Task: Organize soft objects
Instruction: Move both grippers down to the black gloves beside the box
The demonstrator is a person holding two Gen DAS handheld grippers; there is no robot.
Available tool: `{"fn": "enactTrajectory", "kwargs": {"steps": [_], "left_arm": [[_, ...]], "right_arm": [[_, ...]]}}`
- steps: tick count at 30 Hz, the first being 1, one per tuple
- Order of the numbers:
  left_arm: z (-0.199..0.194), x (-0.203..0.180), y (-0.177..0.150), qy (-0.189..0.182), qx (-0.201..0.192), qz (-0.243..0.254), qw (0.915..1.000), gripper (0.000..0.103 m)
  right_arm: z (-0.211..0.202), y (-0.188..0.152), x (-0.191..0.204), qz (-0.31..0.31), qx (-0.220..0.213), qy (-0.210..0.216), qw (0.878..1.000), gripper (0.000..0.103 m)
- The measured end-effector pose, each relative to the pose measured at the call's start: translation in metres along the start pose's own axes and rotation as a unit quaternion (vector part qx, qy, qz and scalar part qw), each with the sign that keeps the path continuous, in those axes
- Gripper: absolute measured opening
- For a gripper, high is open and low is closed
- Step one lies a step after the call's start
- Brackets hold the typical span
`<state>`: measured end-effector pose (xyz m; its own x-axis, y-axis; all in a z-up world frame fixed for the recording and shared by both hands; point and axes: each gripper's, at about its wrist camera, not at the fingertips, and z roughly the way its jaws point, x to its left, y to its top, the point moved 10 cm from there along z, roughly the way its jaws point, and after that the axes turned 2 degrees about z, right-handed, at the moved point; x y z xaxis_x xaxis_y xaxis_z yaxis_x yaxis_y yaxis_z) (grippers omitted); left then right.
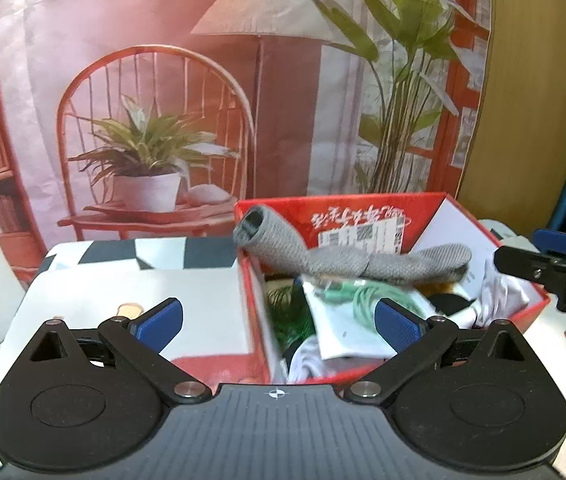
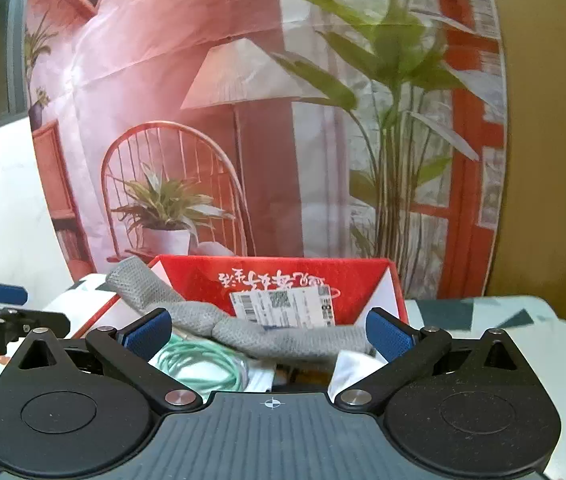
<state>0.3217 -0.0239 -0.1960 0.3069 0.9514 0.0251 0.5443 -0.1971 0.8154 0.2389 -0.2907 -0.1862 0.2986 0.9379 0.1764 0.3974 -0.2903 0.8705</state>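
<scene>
Red box (image 1: 363, 208) sits at table's (image 1: 203, 292) back edge against printed backdrop (image 1: 163, 60); bare tabletop left of it. Grey sock (image 1: 347, 260) draped across box rim over other soft items. Left gripper (image 1: 279, 320) and right gripper (image 2: 269, 332) both spread wide, empty, angled down at box.

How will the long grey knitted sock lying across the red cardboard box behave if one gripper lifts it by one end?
The long grey knitted sock would probably hang limp; it already sags over the red cardboard box wall. It looks light, and its coarse knit should resist slipping.
</scene>
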Motion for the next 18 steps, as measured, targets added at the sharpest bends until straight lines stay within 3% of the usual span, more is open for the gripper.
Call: {"fn": "enactTrajectory", "kwargs": {"steps": [5, 9, 18], "left_arm": [[-0.007, 0.006, -0.03, -0.005, 0.013, -0.013, 0.9998, 0.103], [-0.007, 0.009, -0.055, -0.001, 0.026, -0.023, 0.9994, 0.103], [0.01, 0.015, -0.102, -0.014, 0.054, -0.071, 0.9959, 0.103]], "right_arm": [[-0.016, -0.023, 0.001, -0.018, -0.008, -0.02, 1.0, 0.103], [-0.026, -0.048, 0.009, -0.01, 0.011, 0.016, 1.0, 0.103], [-0.027, -0.094, 0.021, -0.03, 0.04, 0.005, 0.999, 0.103]]}}
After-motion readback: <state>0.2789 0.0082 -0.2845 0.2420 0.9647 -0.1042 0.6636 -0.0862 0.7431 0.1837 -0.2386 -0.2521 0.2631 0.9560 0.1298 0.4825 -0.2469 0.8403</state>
